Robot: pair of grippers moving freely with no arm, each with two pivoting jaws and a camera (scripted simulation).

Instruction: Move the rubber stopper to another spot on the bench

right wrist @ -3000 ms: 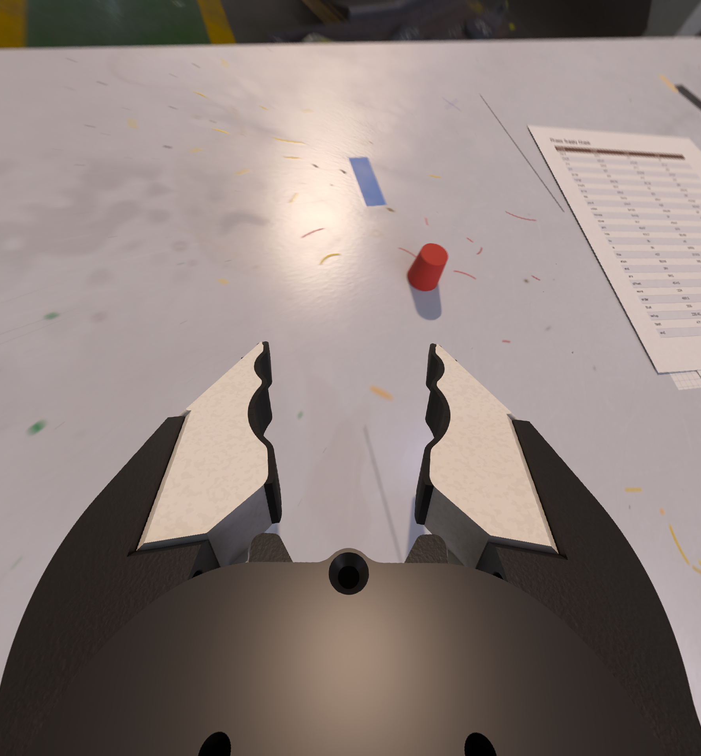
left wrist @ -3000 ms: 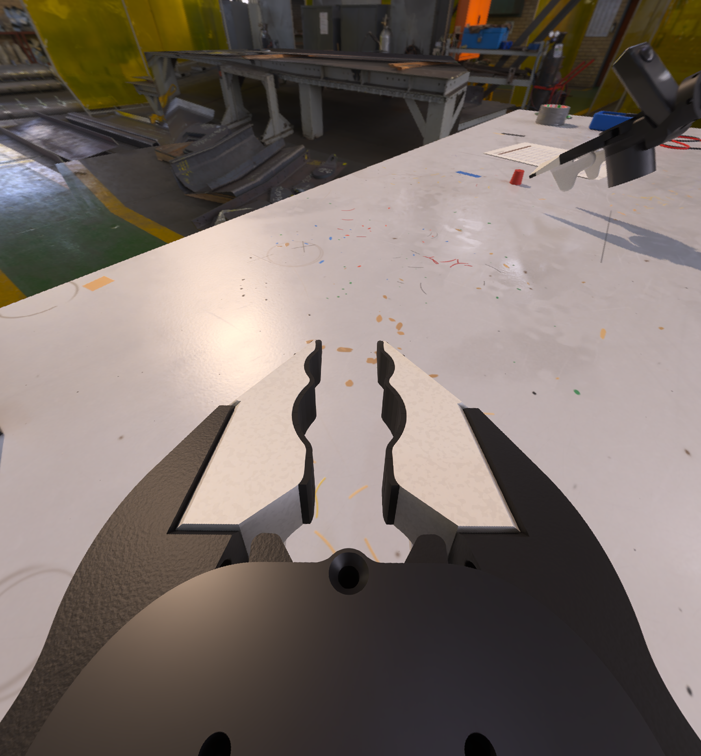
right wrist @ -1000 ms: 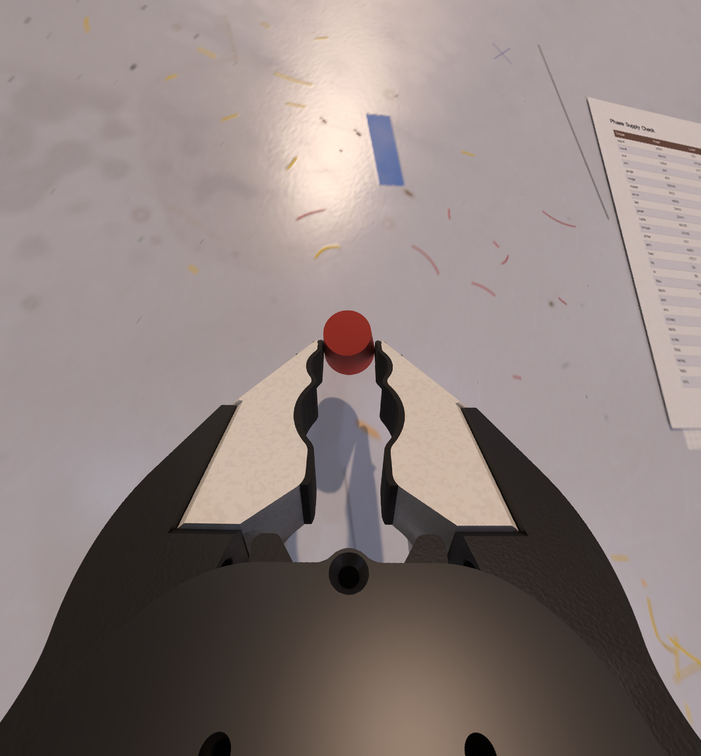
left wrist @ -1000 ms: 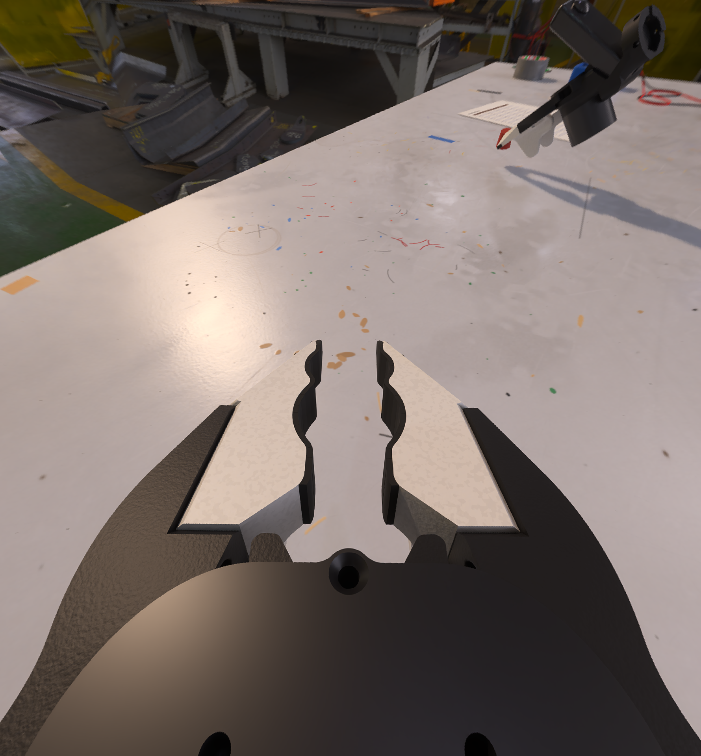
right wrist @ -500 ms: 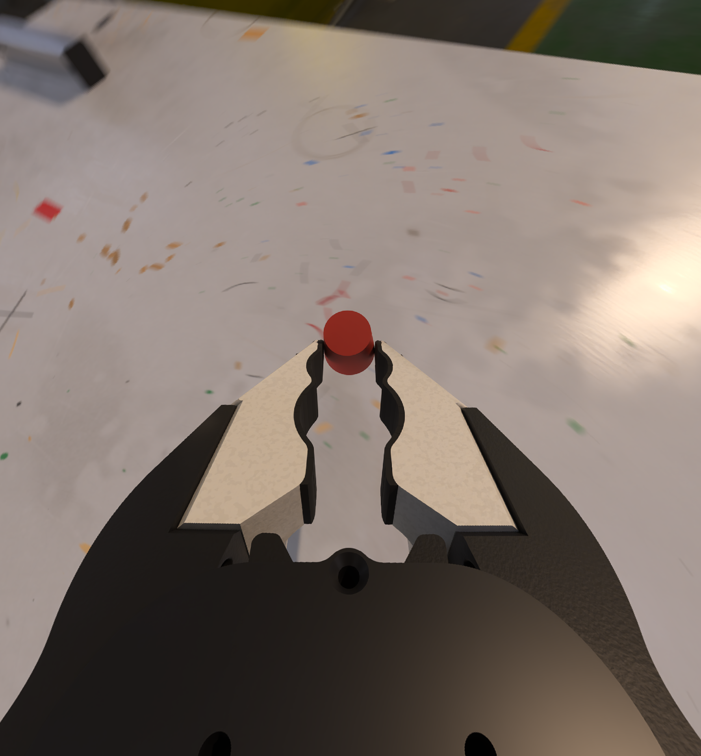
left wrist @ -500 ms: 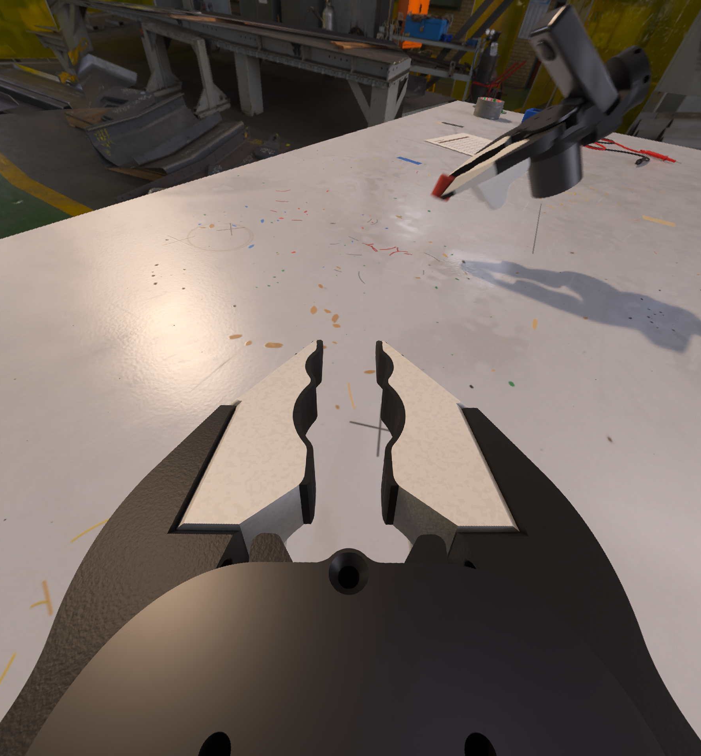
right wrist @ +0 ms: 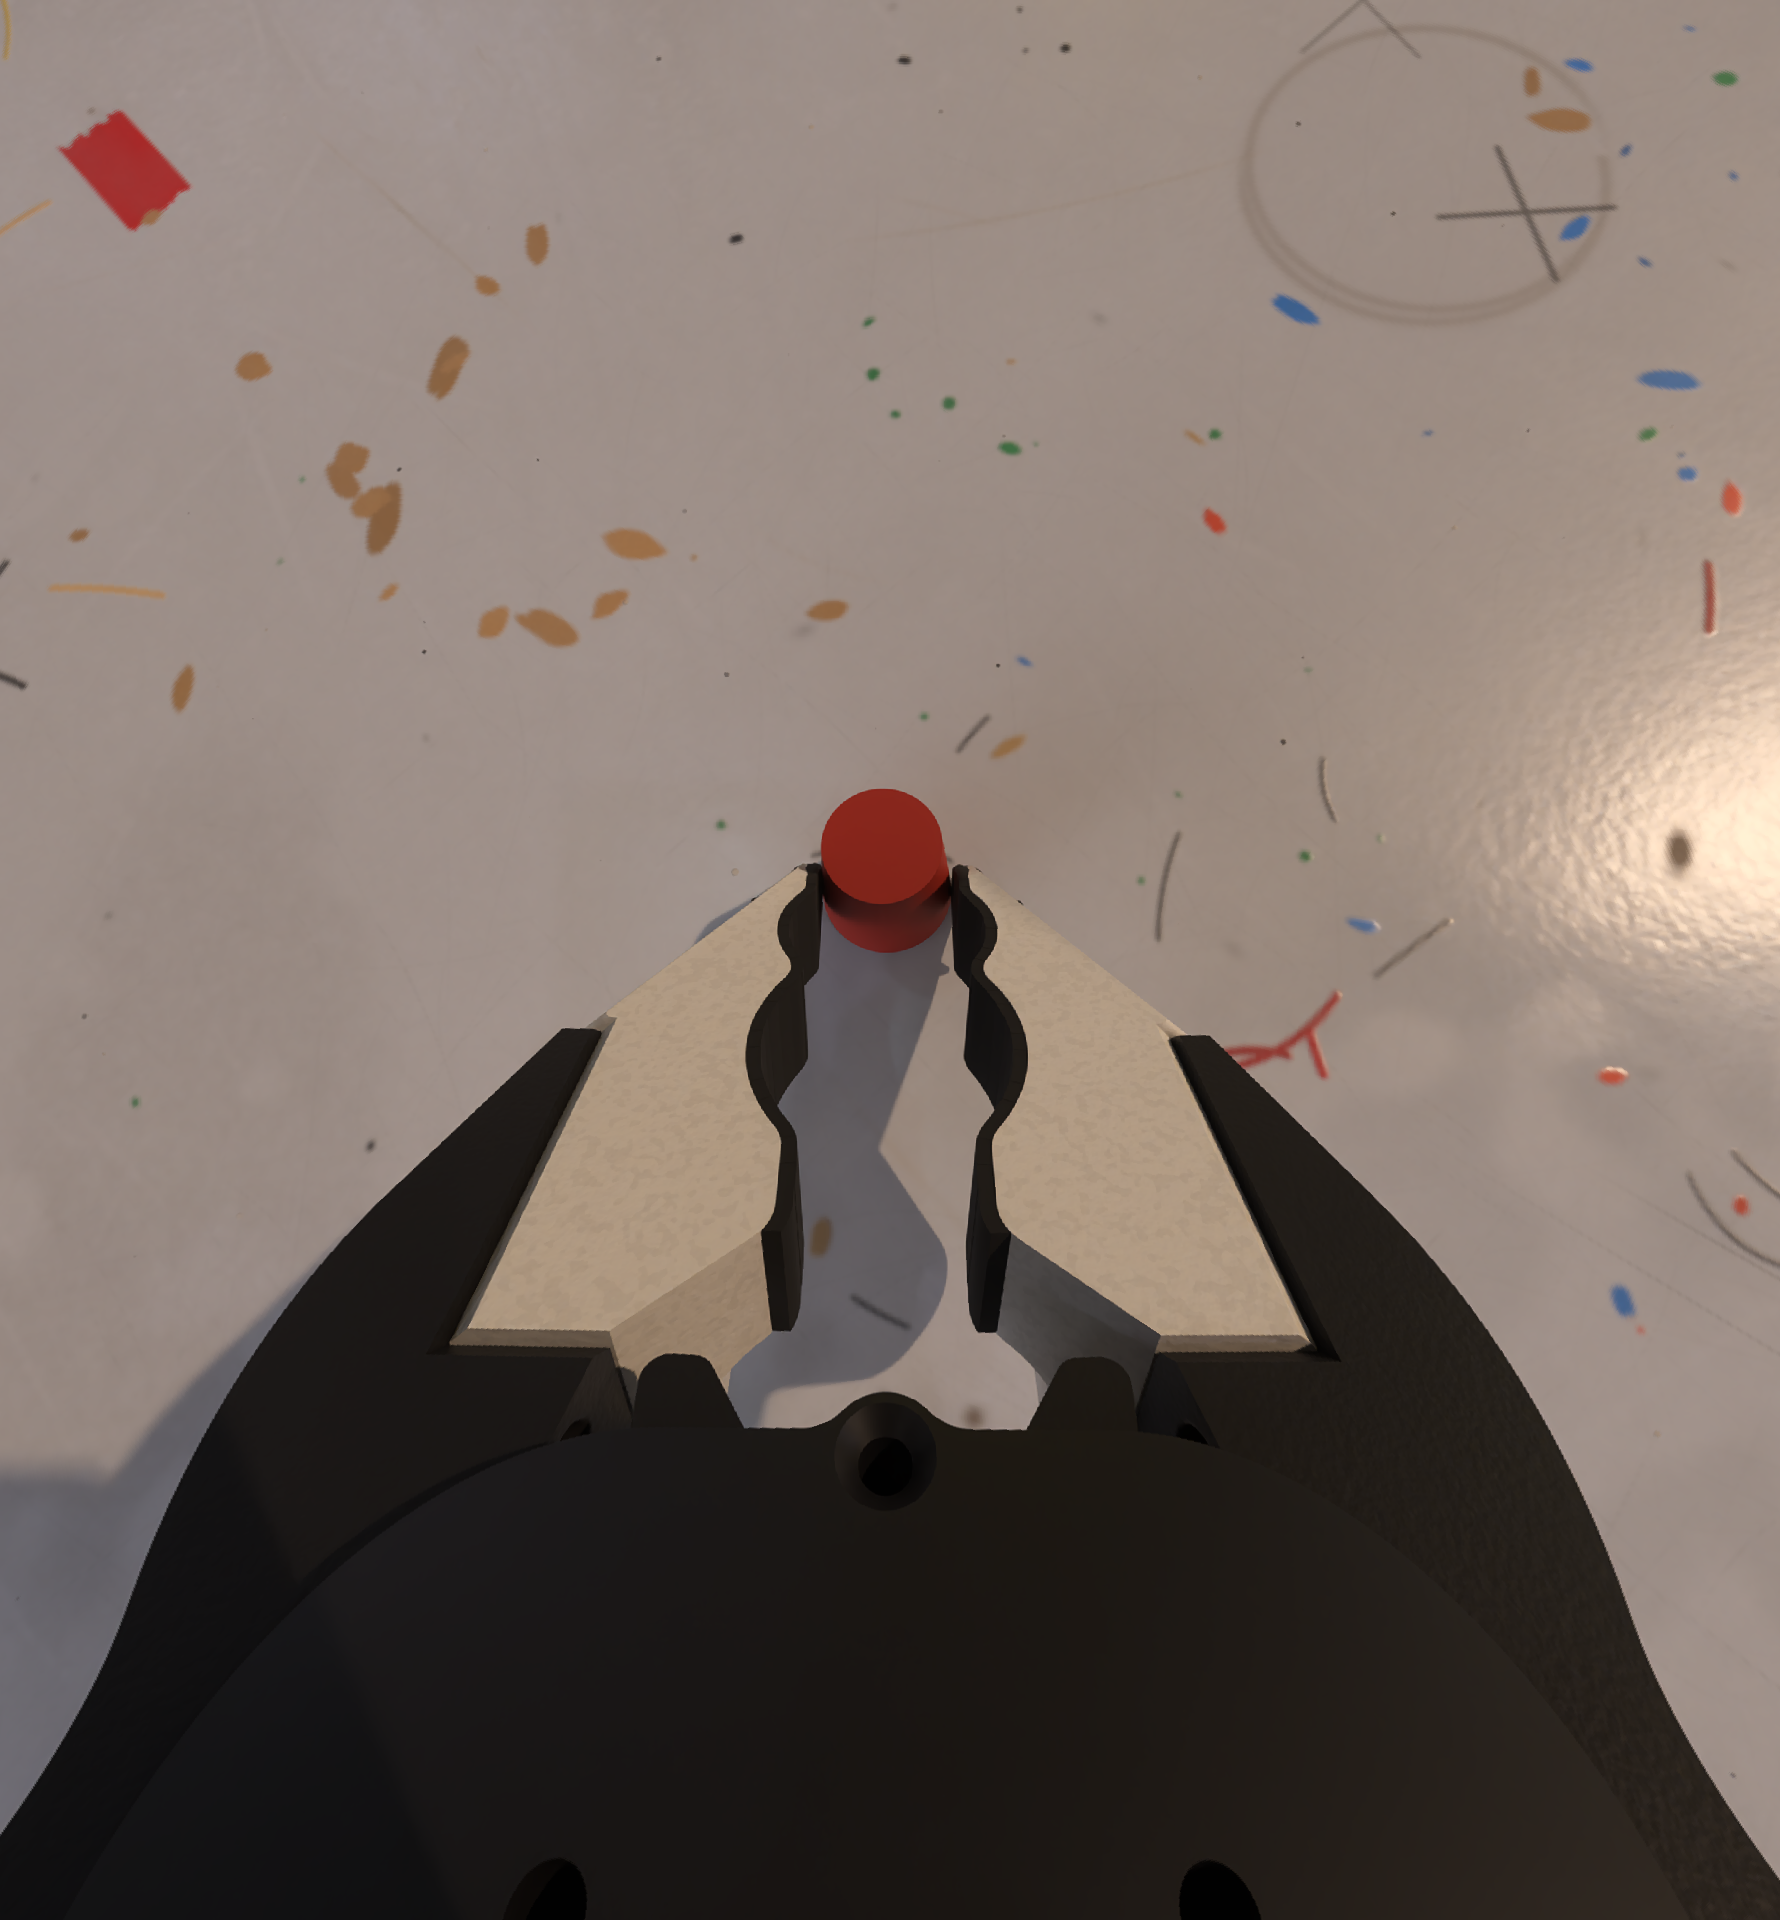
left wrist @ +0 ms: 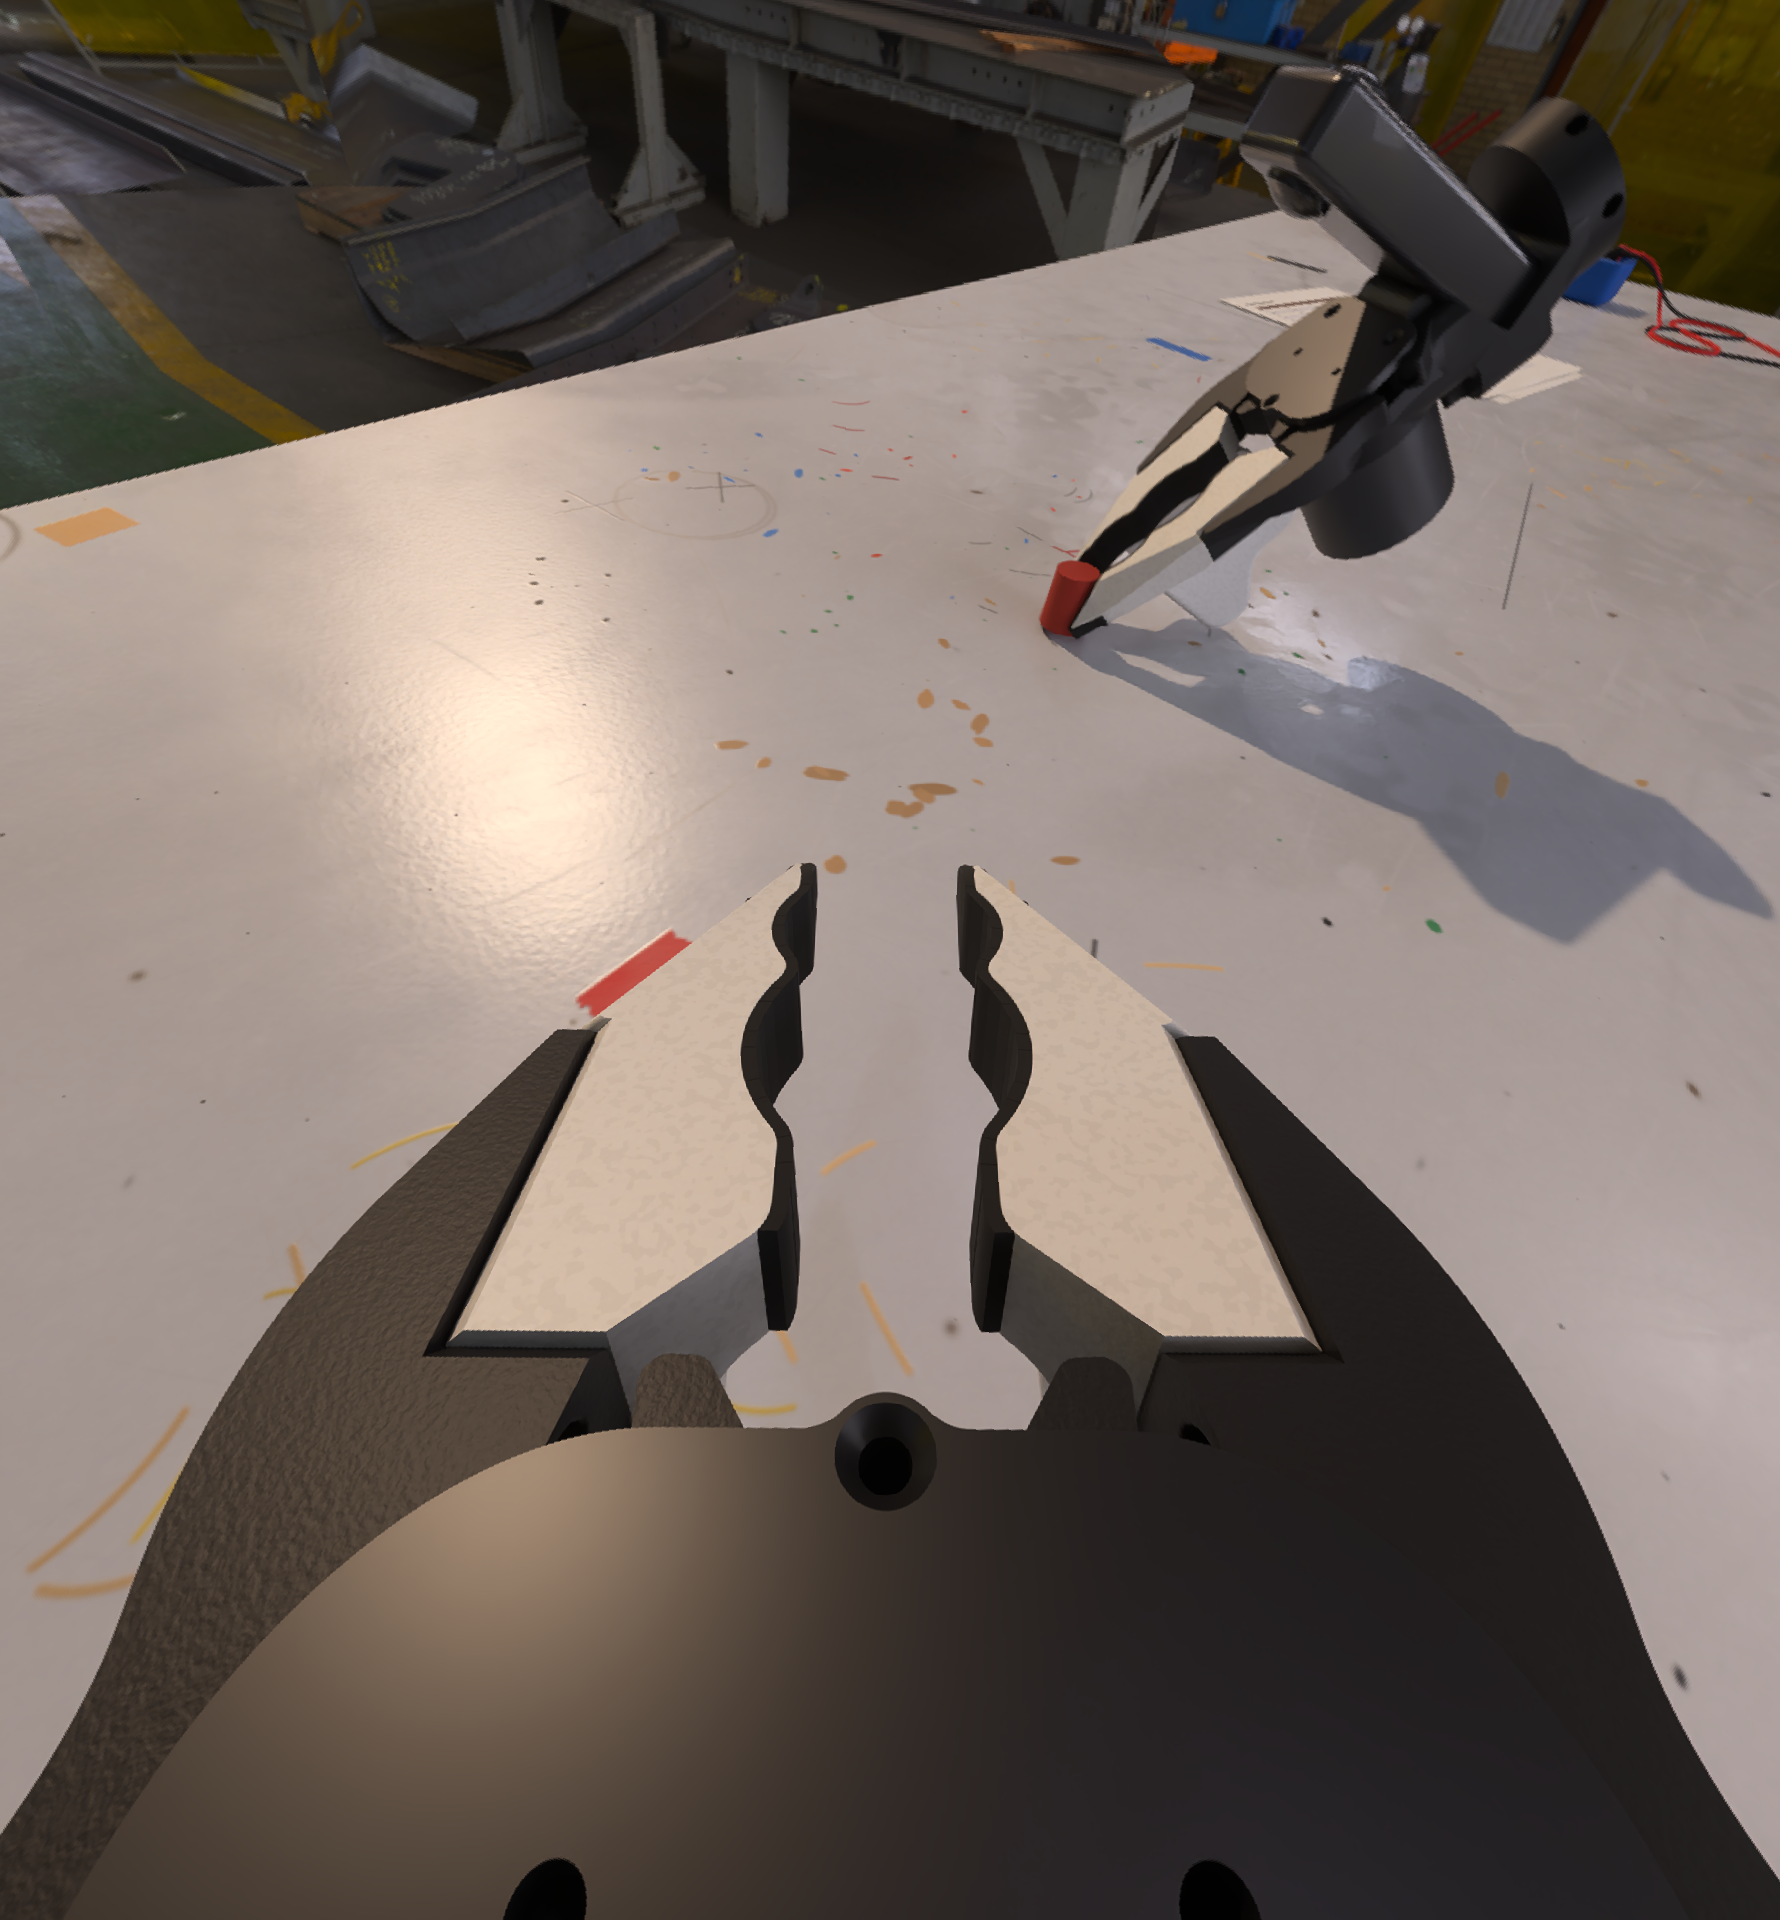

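the small red cylindrical rubber stopper stands upright on the paint-speckled white bench top, pinched between the tips of the right gripper. the left gripper hovers well apart from it, jaws slightly parted and empty, just beside a red tape scrap.

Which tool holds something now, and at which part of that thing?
The right tool grips the small red cylindrical rubber stopper by its side wall, at the fingertips. The left tool holds nothing.
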